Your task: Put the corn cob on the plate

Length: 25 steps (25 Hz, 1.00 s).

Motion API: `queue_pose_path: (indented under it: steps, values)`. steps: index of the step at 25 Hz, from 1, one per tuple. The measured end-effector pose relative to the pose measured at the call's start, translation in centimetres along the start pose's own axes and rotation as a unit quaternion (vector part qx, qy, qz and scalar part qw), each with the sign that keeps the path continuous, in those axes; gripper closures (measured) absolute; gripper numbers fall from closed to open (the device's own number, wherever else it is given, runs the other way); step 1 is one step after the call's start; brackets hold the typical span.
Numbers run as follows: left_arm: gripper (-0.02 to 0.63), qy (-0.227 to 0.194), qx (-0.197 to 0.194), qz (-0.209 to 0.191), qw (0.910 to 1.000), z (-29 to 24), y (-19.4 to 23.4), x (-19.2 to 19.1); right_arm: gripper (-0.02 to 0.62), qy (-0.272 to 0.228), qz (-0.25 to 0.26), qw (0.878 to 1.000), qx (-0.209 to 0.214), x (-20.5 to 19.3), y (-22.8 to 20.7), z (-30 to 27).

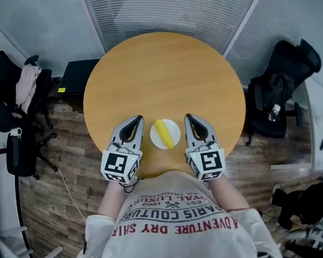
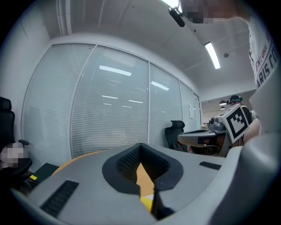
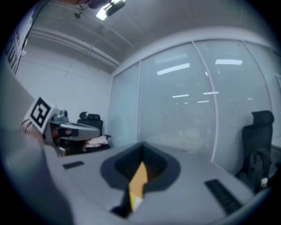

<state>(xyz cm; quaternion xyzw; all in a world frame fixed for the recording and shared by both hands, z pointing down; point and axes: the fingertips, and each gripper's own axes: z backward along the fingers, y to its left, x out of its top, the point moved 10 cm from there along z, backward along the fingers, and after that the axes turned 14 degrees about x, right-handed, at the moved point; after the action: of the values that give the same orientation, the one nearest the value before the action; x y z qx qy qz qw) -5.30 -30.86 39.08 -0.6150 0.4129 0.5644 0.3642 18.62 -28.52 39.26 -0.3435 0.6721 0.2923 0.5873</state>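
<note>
A yellow corn cob point(image 1: 163, 132) lies on a small white plate point(image 1: 174, 132) near the front edge of the round wooden table point(image 1: 162, 70). My left gripper point(image 1: 136, 121) hovers just left of the plate, shut and empty. Just right of the plate, my right gripper point(image 1: 189, 118) is also shut with nothing in it. In the left gripper view the jaw tips point(image 2: 141, 146) meet, and a sliver of the corn cob point(image 2: 148, 203) shows low in the gap. The right gripper view shows its tips point(image 3: 141, 152) together, with table wood point(image 3: 139, 178) below them.
Black office chairs stand on the floor at the left point(image 1: 8, 93) and at the right point(image 1: 283, 82) of the table. A black box point(image 1: 78, 76) sits on the floor at the table's left. Glass walls with blinds point(image 1: 185, 7) close off the far side.
</note>
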Motion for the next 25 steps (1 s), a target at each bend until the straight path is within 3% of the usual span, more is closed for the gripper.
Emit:
queue_pose_path:
  steps: [16,25]
  values:
    - [0.575,-0.012,0.001,0.005,0.9999,0.3,-0.7,0.9,0.568,-0.004,0.003,1.000,0.020,-0.2,0.6,-0.1]
    - [0.574,-0.016,0.006,-0.014,0.9998,1.0,-0.7,0.8,0.568,-0.005,0.017,1.000,0.008,0.4,1.6,0.3]
